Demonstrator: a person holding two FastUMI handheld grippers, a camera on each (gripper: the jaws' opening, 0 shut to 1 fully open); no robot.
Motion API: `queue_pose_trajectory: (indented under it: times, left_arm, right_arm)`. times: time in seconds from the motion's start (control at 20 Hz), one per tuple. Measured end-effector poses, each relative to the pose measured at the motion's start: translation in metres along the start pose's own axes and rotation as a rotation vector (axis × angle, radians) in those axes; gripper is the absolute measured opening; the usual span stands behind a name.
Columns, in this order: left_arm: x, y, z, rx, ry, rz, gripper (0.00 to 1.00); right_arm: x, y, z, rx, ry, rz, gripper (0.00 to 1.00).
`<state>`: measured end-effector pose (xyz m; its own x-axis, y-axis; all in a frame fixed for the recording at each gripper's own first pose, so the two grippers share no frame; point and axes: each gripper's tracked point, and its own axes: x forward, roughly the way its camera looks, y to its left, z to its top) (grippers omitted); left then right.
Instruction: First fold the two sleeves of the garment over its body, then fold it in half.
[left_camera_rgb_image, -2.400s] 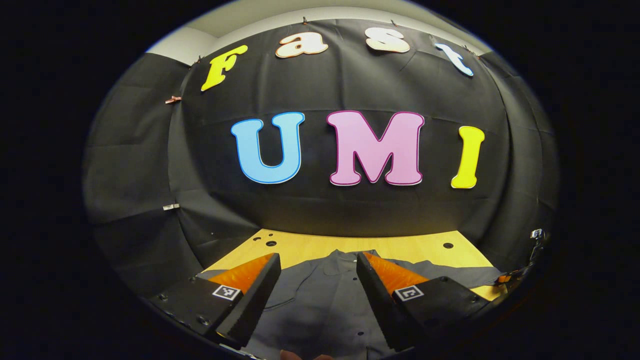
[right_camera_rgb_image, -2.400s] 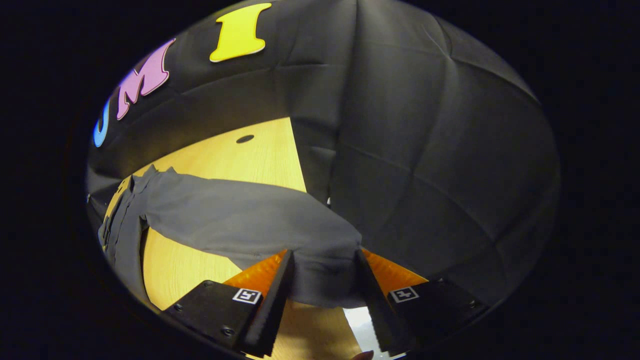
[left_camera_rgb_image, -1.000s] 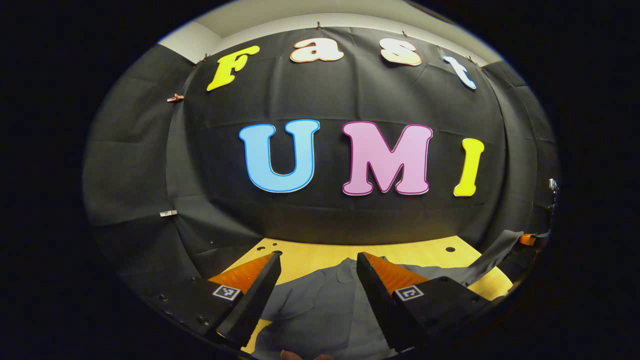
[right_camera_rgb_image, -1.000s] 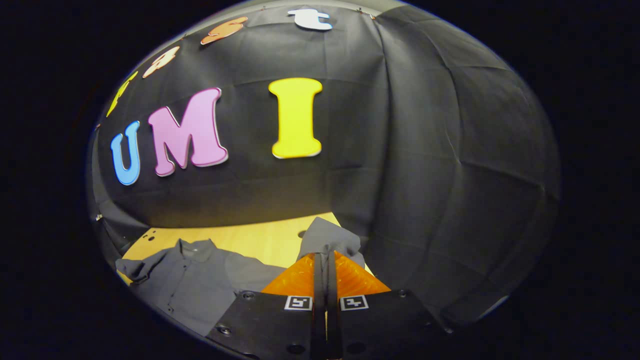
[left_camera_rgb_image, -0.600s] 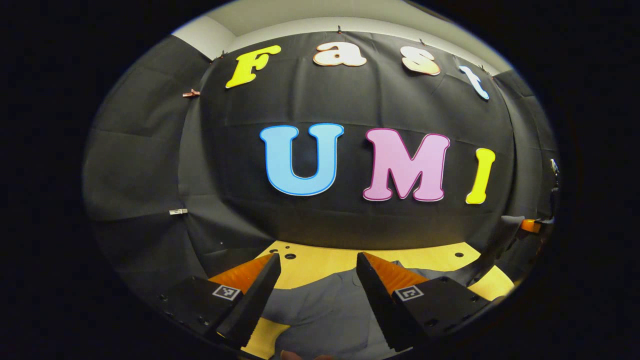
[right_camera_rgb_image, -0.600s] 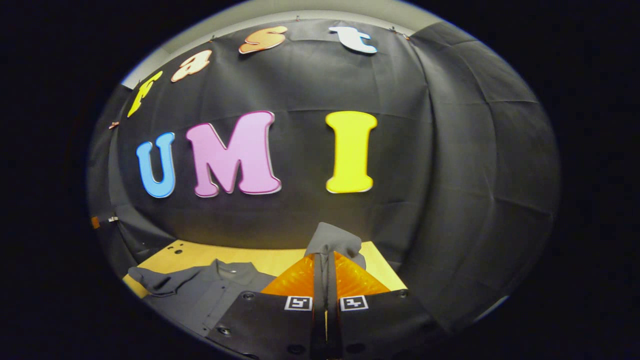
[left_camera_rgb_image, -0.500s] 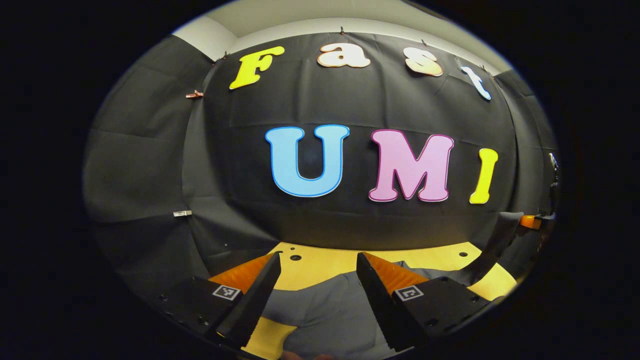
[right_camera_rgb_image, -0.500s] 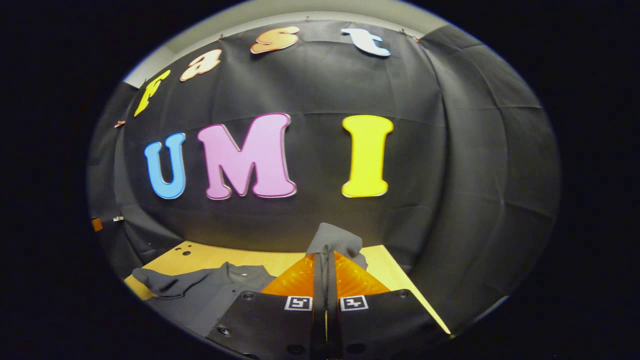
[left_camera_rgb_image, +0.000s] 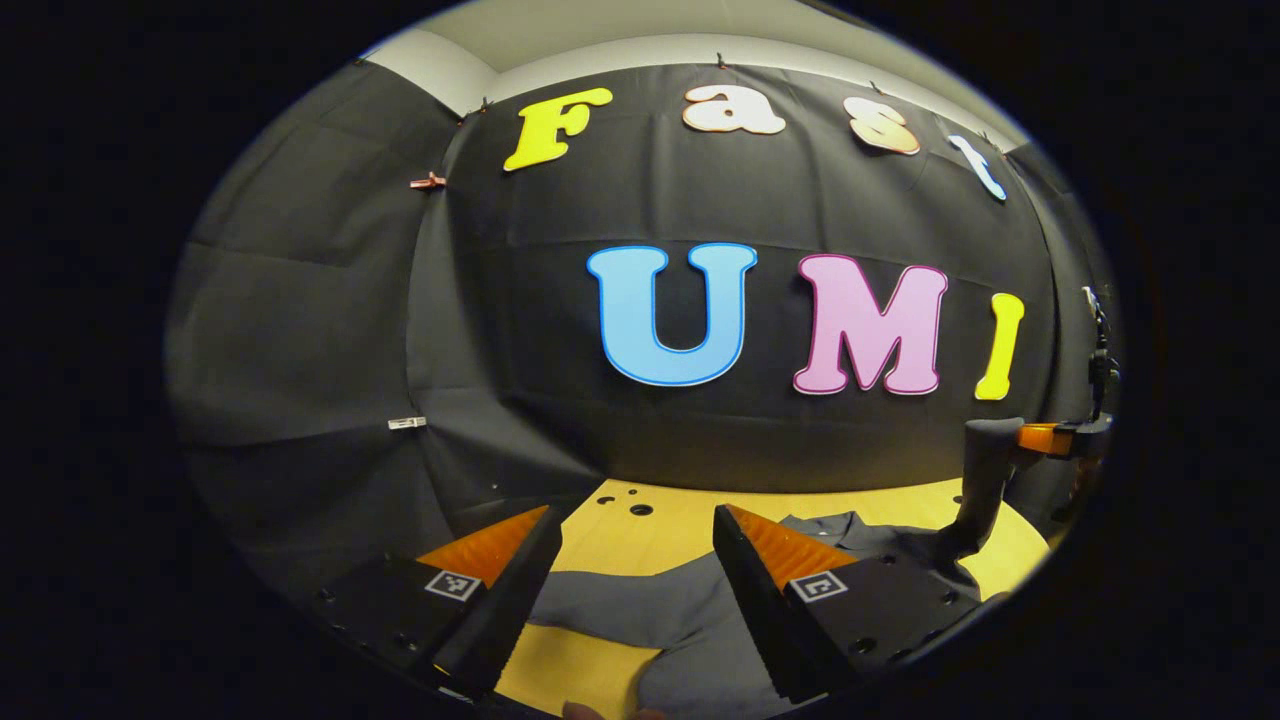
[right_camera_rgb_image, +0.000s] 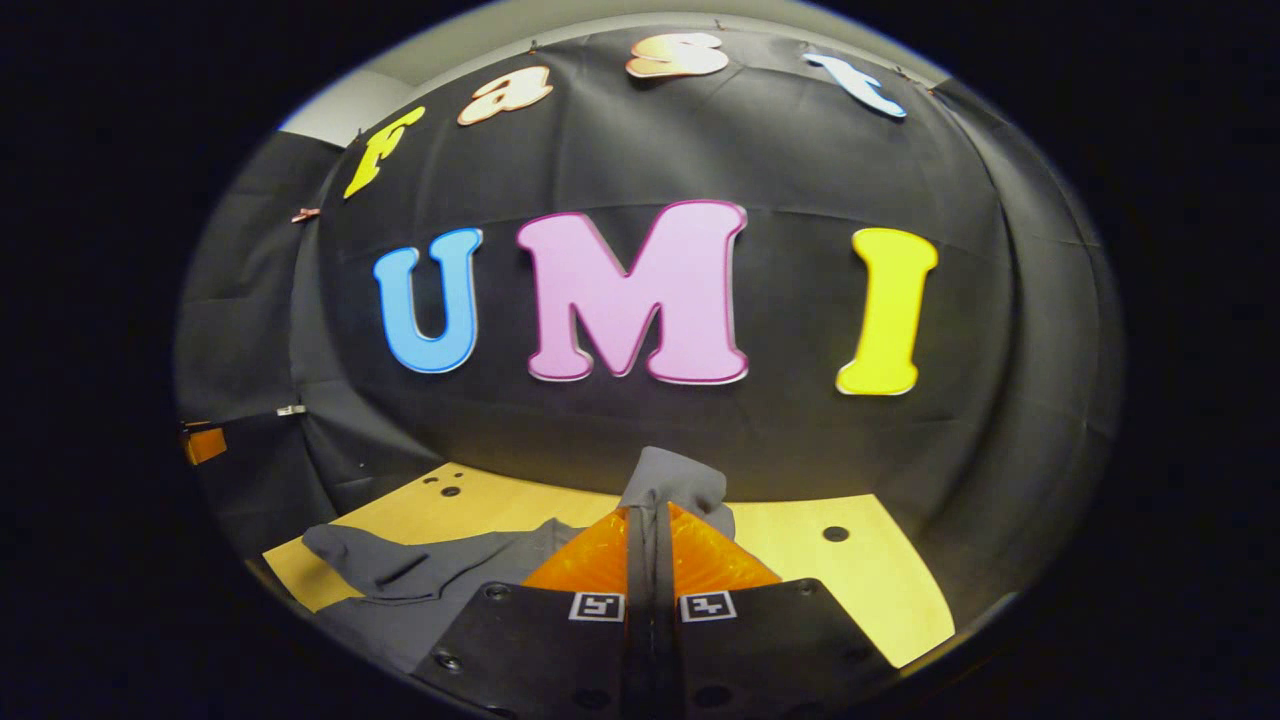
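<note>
The bench (left_camera_rgb_image: 680, 520) is pale wood with a few dark holes near its far edge, set against the black cloth wall. On it lies the garment (right_camera_rgb_image: 400, 590), a dark grey shirt, its body spread flat. In the left gripper view one sleeve (left_camera_rgb_image: 620, 605) lies flat on the bench between the fingers, while the other sleeve (left_camera_rgb_image: 985, 480) rises from the body to the right gripper (left_camera_rgb_image: 1040, 438), which holds it up clear of the bench at the frame's right edge. In the right gripper view the jaws stand closed, pinching the sleeve's bunched cuff (right_camera_rgb_image: 672, 482), which pokes out past the tips. The left gripper (left_camera_rgb_image: 635, 530) hovers low over the bench, jaws wide open, gripping nothing.
</note>
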<state>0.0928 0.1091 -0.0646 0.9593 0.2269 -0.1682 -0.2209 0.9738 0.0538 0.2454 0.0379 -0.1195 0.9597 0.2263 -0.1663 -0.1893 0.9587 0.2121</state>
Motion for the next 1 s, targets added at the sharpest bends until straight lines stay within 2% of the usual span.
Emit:
queue_pose_trajectory:
  times: [0.25, 0.55, 0.8, 1.0]
  left_arm:
    - [0.005, 0.036, -0.012, 0.009, 0.026, 0.021, 0.96]
    - [0.020, 0.075, -0.026, 0.017, 0.054, 0.019, 0.96]
    - [0.036, 0.098, -0.036, 0.018, 0.060, 0.013, 0.96]
    - [0.048, 0.112, -0.050, -0.003, 0.081, 0.002, 0.96]
  right_arm:
    - [0.036, 0.070, -0.049, -0.010, 0.089, 0.079, 0.06]
    - [0.072, 0.129, -0.131, -0.053, 0.236, 0.122, 0.06]
    - [0.088, 0.161, -0.199, -0.077, 0.363, 0.108, 0.06]
    - [0.091, 0.179, -0.237, -0.020, 0.464, 0.081, 0.07]
